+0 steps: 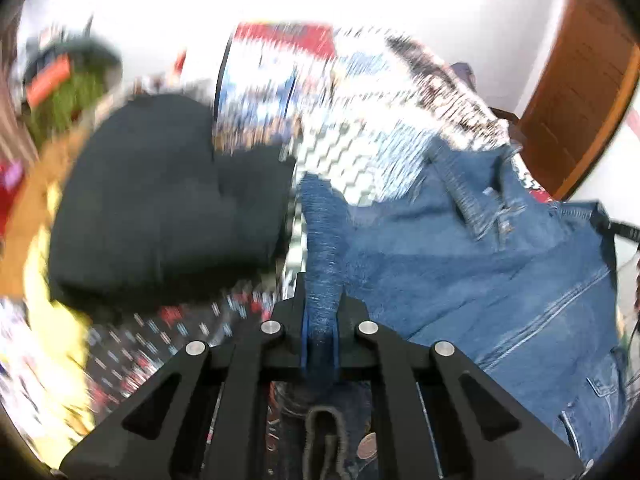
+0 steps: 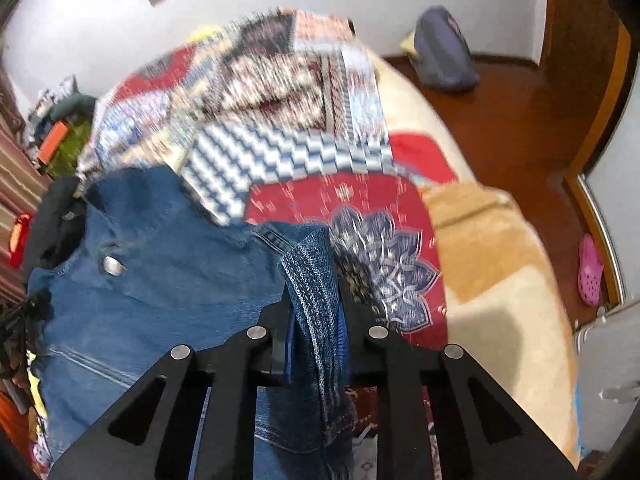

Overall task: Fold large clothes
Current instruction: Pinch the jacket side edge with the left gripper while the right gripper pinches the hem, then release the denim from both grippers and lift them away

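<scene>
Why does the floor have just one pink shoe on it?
Only one pink clog shows, lying alone on the wooden floor beside the bed; its partner isn't in view. A purple backpack sits on the floor too.

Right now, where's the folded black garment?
In the left wrist view, the folded black garment lies on the patterned patchwork bedspread, left of the blue denim jacket that the left tool grips.

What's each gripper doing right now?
Left gripper: closed on the denim jacket.
Right gripper: closed on the same jacket's edge.
</scene>
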